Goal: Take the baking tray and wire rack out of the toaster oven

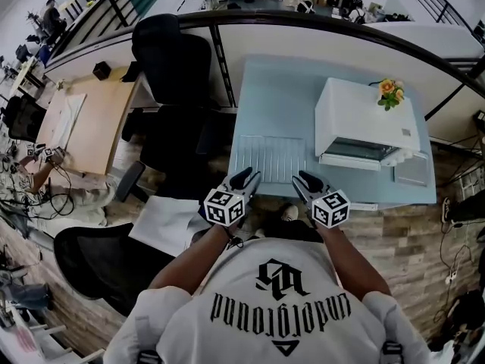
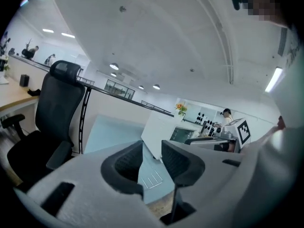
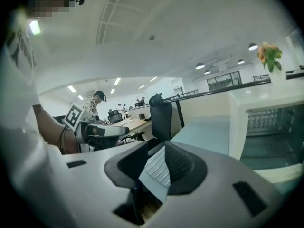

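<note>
The white toaster oven [image 1: 364,120] stands at the right of the pale blue table [image 1: 261,97] with its glass door [image 1: 356,154] folded down. The wire rack [image 1: 269,158] lies flat on the table left of the oven. A flat grey baking tray [image 1: 411,171] rests on the table by the oven's right front corner. My left gripper [image 1: 246,177] and right gripper [image 1: 305,179] hover side by side over the table's front edge, just short of the rack. Both are open with nothing between their jaws. In the gripper views the rack [image 2: 153,179] [image 3: 160,172] shows through each gap.
A small vase of flowers [image 1: 389,93] stands on the oven. Black office chairs [image 1: 170,74] crowd the table's left side, and another [image 1: 91,260] is behind me on the left. A wooden desk [image 1: 83,120] with a seated person lies further left. A partition runs behind the table.
</note>
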